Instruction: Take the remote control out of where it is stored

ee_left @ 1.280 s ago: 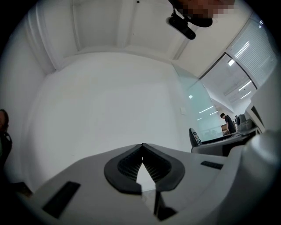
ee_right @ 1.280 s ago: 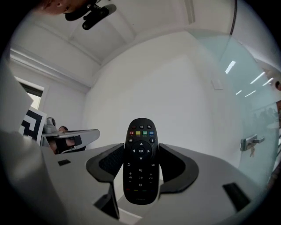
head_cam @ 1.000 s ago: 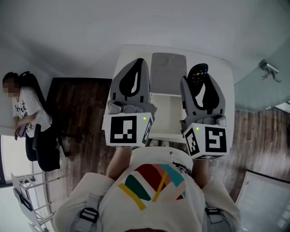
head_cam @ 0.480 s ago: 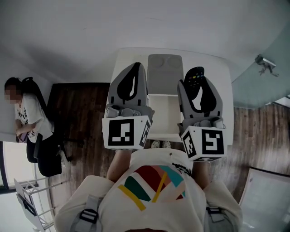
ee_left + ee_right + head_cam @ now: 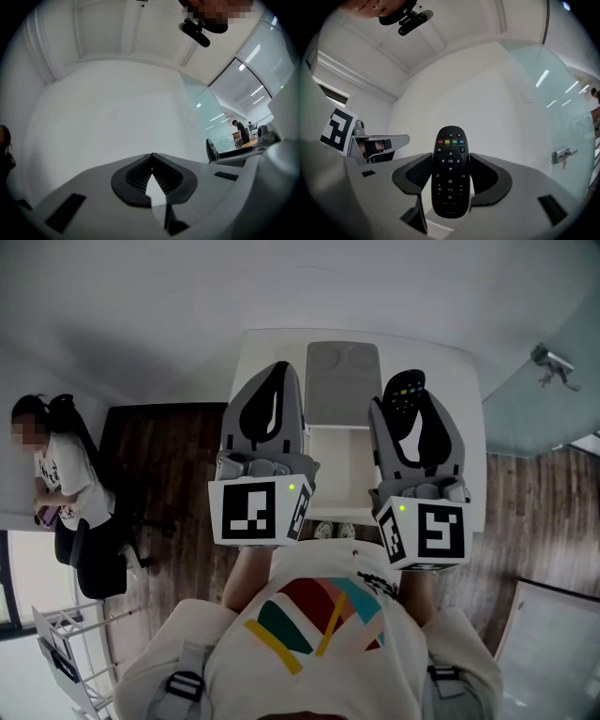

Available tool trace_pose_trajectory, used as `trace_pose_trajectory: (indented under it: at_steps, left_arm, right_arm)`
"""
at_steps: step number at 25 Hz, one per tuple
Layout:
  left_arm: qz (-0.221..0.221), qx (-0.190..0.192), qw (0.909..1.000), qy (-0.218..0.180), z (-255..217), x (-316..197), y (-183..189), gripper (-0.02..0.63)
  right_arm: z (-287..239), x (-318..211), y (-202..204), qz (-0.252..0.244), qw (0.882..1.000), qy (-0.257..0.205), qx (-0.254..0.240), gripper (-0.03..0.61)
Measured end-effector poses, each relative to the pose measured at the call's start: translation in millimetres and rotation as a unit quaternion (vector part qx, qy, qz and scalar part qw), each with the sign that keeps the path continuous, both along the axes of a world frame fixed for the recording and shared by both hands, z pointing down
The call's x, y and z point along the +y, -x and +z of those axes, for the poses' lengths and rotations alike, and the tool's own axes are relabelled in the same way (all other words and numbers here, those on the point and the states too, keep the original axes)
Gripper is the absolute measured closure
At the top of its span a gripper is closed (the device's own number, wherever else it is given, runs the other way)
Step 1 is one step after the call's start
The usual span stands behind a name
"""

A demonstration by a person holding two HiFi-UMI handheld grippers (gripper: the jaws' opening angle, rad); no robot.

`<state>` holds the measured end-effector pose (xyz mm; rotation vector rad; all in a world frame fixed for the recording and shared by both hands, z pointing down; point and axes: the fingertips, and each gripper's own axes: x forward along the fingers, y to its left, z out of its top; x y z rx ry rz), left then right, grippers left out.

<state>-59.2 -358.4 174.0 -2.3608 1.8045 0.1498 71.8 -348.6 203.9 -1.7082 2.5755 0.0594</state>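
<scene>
Holding the black, round-ended plastic remote control point(image 5: 450, 173) by its lower half, the right gripper point(image 5: 411, 418) has its dark ribbed fingers point(image 5: 486, 174) set wide and pressed to the remote's two long edges. The remote's long axis runs straight along the fingers. Its button face is up, and the end with the coloured keys projects past the fingertips, away from the person.

In the head view the remote sits above the white table point(image 5: 272, 352), to the right of the white open drawer point(image 5: 339, 474) and clear of its walls. The extraction is therefore judged to be complete or nearly so. Any further move rests with the right hand alone, since it already carries the item.

The left gripper point(image 5: 279, 381) is level with its partner on the drawer's other side and well apart from the remote. Its fingers point(image 5: 136, 177) meet at the tips with nothing between them.

Compared with the earlier frames, both grippers keep the same stations and the grip on the remote is unchanged. Only the camera's framing has shifted slightly.
</scene>
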Motion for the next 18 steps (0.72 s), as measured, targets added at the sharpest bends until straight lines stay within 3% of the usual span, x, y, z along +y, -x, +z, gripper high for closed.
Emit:
trace_pose_trajectory:
  at_steps: [18]
  left_arm:
    - [-0.003,0.001,1.0000,0.004,3.4,-1.0,0.6,0.607]
  right_arm:
    - [2.7,-0.1,-1.7,0.003,1.000,0.000,0.002,0.327]
